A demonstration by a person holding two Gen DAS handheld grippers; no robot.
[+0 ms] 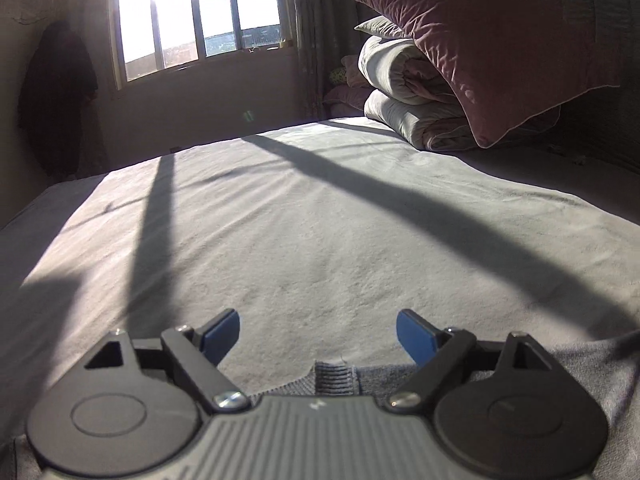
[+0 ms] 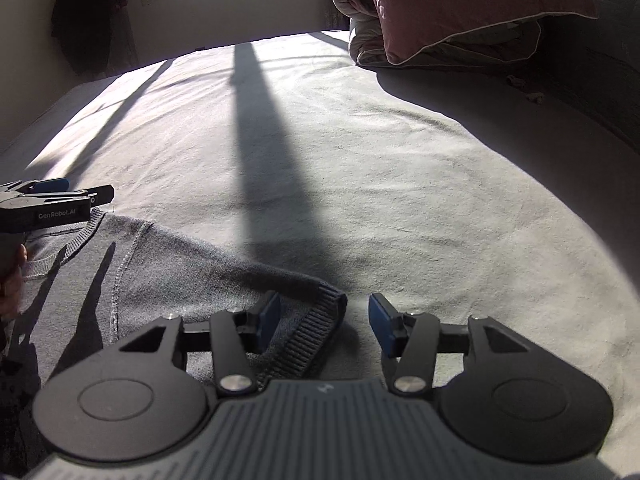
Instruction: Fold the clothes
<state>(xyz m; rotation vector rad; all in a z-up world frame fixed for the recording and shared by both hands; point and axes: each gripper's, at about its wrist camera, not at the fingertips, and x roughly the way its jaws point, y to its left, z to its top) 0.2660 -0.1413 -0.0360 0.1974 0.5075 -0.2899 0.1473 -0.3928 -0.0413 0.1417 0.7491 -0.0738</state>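
Observation:
A grey knit sweater (image 2: pixel 168 272) lies flat on the pale bed sheet (image 2: pixel 400 184). Its ribbed sleeve cuff (image 2: pixel 316 328) lies just under and between the fingers of my right gripper (image 2: pixel 324 320), which is open and holds nothing. In the left wrist view the sweater's ribbed collar (image 1: pixel 336 378) shows just below my left gripper (image 1: pixel 318 336), which is open and empty above the neck edge. The left gripper also shows at the left edge of the right wrist view (image 2: pixel 60 196), over the collar.
A folded white quilt (image 1: pixel 404 100) with a maroon pillow (image 1: pixel 500 40) on top sits at the bed's far right. A window (image 1: pixel 200 12) and a dark hanging coat (image 1: pixel 56 96) are on the far wall. Long shadows cross the sheet.

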